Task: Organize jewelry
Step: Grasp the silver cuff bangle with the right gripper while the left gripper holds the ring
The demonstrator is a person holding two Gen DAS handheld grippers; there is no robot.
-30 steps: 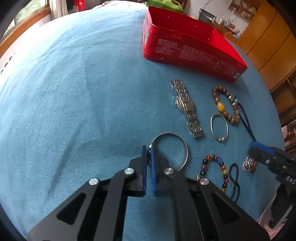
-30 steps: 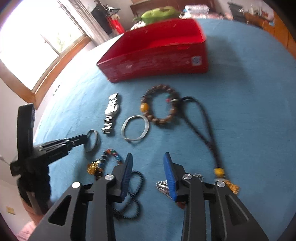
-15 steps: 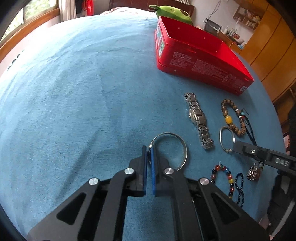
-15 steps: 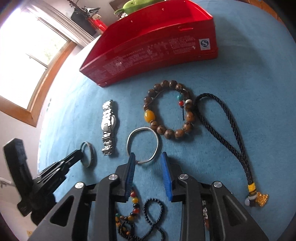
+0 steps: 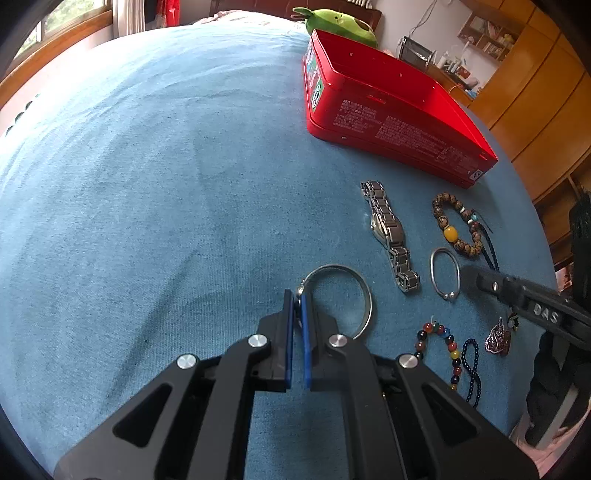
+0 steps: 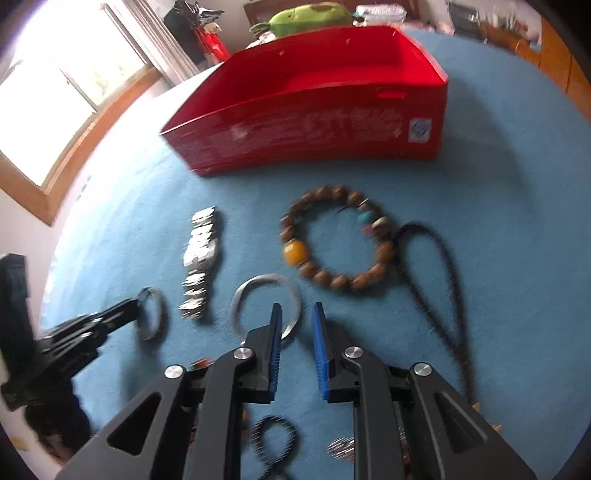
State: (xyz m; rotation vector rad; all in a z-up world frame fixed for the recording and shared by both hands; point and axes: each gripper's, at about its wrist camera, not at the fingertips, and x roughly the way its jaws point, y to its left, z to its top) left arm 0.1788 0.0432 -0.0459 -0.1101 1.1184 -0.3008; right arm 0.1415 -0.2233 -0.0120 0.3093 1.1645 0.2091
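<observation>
My left gripper is shut on the rim of a large silver bangle, held low over the blue cloth; it also shows in the right wrist view. My right gripper is open, its fingers astride the near edge of a thin silver bangle, also seen in the left wrist view. The open red tin box stands at the back. A steel watch, a brown bead bracelet and a black cord lie in front of it.
A coloured bead bracelet, a black bead string and a metal pendant lie near my right gripper. A green plush toy sits behind the box. Wooden cabinets stand to the right, a window to the left.
My right gripper has moved forward over the beads and pendant to the thin silver bangle and narrowed a little. My left gripper keeps its hold on the large bangle and has drawn back and up.
</observation>
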